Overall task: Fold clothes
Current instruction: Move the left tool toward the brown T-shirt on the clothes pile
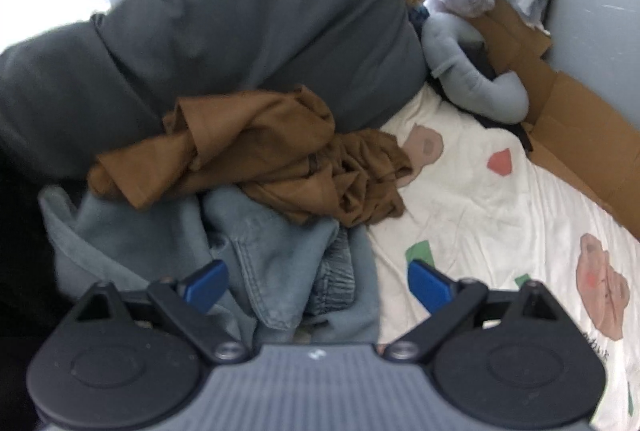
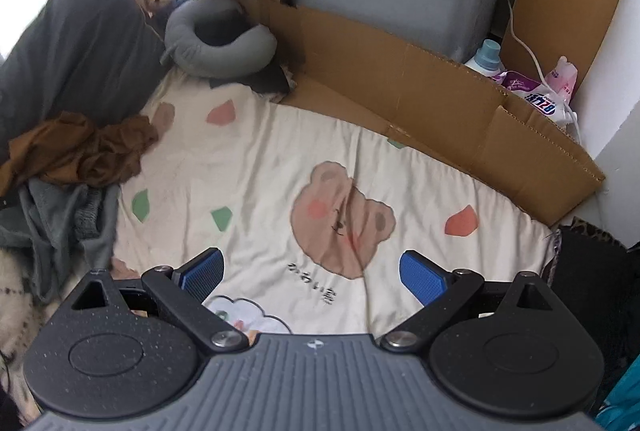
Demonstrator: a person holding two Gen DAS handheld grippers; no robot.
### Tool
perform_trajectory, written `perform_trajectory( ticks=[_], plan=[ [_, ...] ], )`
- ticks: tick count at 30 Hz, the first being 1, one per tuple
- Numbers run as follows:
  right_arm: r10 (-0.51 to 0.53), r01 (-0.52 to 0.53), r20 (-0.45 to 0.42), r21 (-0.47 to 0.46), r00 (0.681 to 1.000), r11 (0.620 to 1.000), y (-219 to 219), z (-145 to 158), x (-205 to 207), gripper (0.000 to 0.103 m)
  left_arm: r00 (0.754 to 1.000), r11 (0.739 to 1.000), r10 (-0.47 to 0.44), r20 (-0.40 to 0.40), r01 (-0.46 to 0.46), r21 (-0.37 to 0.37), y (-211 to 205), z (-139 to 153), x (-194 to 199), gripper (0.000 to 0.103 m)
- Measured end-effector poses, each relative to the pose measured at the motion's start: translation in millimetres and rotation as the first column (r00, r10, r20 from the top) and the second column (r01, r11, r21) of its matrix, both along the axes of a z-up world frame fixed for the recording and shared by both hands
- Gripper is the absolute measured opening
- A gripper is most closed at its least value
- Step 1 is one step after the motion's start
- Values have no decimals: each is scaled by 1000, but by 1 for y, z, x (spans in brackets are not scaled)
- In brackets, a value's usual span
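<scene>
A crumpled brown garment [image 1: 256,155] lies on a heap at the left of the bed, partly over a blue-grey denim garment [image 1: 276,255]. My left gripper [image 1: 316,283] is open and empty, hovering just above the denim garment. In the right wrist view the brown garment [image 2: 80,151] and the grey-blue garment [image 2: 60,223] sit at the far left. My right gripper [image 2: 312,275] is open and empty above the cream bear-print sheet [image 2: 280,159], well to the right of the clothes.
A dark grey pillow [image 1: 240,23] leans behind the clothes. A grey neck pillow [image 2: 220,39] lies at the head of the bed. Flattened cardboard [image 2: 420,103] lines the bed's far edge. Detergent bottle and packets [image 2: 532,87] stand beyond it.
</scene>
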State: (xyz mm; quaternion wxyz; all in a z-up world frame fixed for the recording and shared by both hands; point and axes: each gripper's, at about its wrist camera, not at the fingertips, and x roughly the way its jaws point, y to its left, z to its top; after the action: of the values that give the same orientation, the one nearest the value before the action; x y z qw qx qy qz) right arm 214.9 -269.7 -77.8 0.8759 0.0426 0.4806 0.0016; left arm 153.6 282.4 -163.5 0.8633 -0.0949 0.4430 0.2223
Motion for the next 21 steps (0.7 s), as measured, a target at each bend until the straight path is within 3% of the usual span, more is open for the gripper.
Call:
perform_trajectory(
  ticks=[8,14,21],
  plan=[
    [-15,15,-27,29,1000,999,-5,-18,1,98,1000,999,-22,-18,22,-25,11,-18,3,97],
    [23,-19,-62,62,998,998,-4,-34,6,98,1000,998,4,29,-2,-67,25,-23,8,97],
    [94,-90,-44,81,995,993,8,-60,22,98,999,999,6,36,-4,-49,29,-30,20,97]
  ],
)
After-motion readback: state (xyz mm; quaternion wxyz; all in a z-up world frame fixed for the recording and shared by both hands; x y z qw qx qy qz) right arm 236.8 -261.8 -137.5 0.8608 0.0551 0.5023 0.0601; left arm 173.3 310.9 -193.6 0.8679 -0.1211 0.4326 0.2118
